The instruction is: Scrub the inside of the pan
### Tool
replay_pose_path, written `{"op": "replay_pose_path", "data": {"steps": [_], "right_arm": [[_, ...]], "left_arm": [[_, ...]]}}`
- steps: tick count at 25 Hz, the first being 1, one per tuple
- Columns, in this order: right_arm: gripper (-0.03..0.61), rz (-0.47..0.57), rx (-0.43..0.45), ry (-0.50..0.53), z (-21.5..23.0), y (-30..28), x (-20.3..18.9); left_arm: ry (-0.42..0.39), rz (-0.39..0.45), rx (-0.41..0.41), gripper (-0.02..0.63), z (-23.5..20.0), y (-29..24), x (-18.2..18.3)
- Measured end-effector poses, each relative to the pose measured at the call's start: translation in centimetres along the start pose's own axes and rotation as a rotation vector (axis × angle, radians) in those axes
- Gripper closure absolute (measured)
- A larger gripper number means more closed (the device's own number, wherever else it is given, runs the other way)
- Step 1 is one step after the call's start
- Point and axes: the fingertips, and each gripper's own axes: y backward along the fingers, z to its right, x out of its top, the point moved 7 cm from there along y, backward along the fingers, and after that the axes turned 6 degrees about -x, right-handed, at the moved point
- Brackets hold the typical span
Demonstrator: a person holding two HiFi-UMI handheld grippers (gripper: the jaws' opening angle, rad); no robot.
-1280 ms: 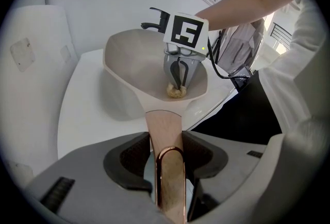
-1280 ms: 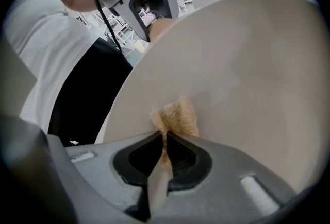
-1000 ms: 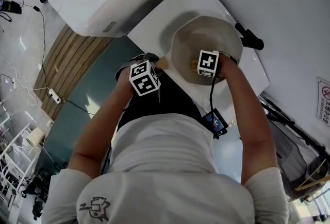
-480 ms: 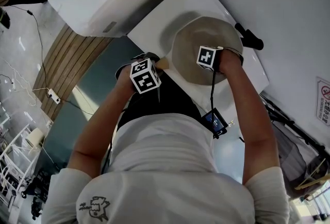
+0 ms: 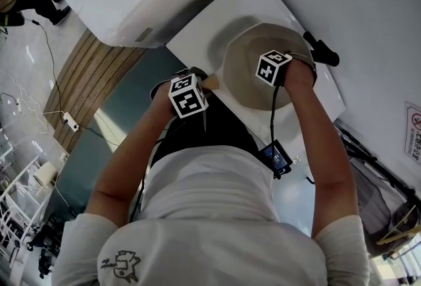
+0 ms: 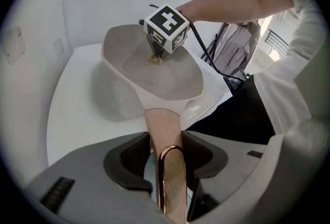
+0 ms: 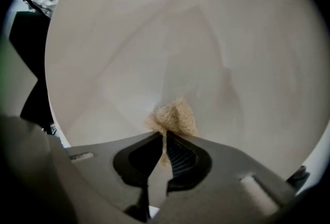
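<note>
Pan (image 5: 247, 68) and white table (image 5: 197, 35) appear whole only in the head view, where the marker cubes cover both sets of jaws. The left gripper view shows the left gripper (image 6: 166, 158) clamped on the pan's wooden handle (image 6: 164, 133). The handle runs between its pads, with a copper hanging loop (image 6: 170, 176) at the near end and the bowl lying straight ahead. The right gripper view is filled by the pan's pale interior. There the right gripper (image 7: 164, 138) pinches a small tan scrubbing pad (image 7: 172, 117), which presses against the inner surface just beyond its tips.
</note>
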Motion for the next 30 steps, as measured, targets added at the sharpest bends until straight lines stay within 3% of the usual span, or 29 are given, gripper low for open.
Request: {"op": "replay_pose_path", "data": {"steps": [6,11,20,30], "right_arm": [[0.552,0.156,-0.190,-0.047,2.6,2.2,1.6],[0.552,0.347,-0.276,-0.051,3.3,4.1,4.5],[0.552,0.551,-0.223,0.003,0.9,6.3,8.5],[0.552,0.652,-0.080,0.054,-4.1,7.3,10.1]], "left_arm": [[-0.003,0.001,0.000,0.426,0.0,0.1,0.0],[-0.003,-0.006,-0.006,0.426,-0.1,0.1,-0.2],[-0.004,-0.010,-0.005,0.425,0.0,0.2,-0.3],[-0.005,-0.011,-0.008,0.425,0.0,0.1,-0.4]]}}
